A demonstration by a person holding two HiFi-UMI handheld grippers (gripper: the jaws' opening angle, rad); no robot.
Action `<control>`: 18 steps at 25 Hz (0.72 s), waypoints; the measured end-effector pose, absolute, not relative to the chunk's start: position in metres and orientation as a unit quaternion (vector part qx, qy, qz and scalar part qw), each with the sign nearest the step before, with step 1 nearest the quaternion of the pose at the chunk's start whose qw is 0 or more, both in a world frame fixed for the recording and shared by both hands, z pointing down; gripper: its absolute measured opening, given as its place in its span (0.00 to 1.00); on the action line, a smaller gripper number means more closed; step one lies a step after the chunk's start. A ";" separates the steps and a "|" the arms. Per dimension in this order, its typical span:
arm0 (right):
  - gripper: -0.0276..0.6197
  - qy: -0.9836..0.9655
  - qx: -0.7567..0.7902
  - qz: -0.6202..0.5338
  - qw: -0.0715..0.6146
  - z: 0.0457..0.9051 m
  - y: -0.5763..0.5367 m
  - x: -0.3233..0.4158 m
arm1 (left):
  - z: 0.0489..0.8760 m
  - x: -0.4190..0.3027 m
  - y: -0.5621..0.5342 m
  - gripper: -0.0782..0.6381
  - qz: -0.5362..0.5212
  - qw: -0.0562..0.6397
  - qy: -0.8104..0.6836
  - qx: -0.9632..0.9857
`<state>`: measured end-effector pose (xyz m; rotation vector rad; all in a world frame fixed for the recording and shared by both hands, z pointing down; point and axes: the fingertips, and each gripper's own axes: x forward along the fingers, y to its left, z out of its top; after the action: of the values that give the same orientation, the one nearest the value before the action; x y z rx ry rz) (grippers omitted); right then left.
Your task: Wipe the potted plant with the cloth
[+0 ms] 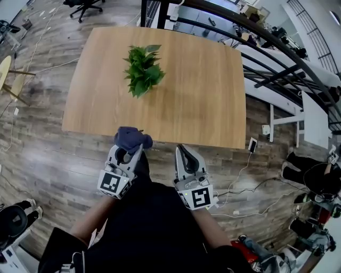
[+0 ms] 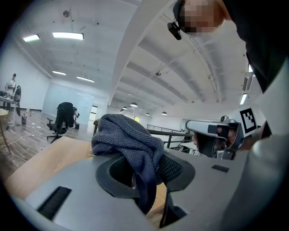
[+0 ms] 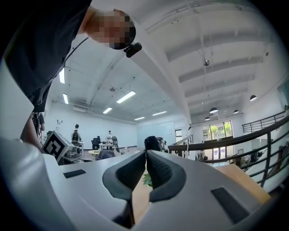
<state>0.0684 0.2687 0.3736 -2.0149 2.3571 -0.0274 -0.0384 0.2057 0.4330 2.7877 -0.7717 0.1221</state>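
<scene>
A green leafy potted plant stands on the far left part of the wooden table. My left gripper is at the table's near edge, shut on a bunched dark blue-grey cloth. In the left gripper view the cloth bulges up over the jaws and hangs down between them. My right gripper is beside it, also at the near edge, shut with nothing between its jaws. In the right gripper view a bit of the plant shows past the closed jaws.
A black railing runs along the table's far and right sides. An office chair stands at the far left. A power strip and cables lie on the wood floor to the right. People stand far off in the room.
</scene>
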 end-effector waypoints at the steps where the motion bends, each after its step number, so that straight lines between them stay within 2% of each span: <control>1: 0.07 0.758 -0.652 -0.012 0.019 0.374 0.255 0.071 | 0.436 -0.036 0.194 0.30 0.045 0.121 -0.258 0.958; 6: 0.07 0.760 -0.647 -0.046 0.041 0.381 0.190 0.076 | 0.452 -0.041 0.135 0.30 0.064 0.119 -0.259 0.956; 10: 0.07 0.759 -0.649 -0.035 0.036 0.384 0.152 0.076 | 0.475 -0.059 0.096 0.30 0.081 0.144 -0.270 0.949; 18: 0.07 0.783 -0.621 -0.029 0.025 0.397 0.110 0.077 | 0.482 -0.061 0.050 0.30 0.078 0.120 -0.286 0.947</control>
<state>0.0768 0.1103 0.3971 -1.9190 2.4212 -0.0906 -0.0614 0.0505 0.4823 2.7689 -0.8370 0.2286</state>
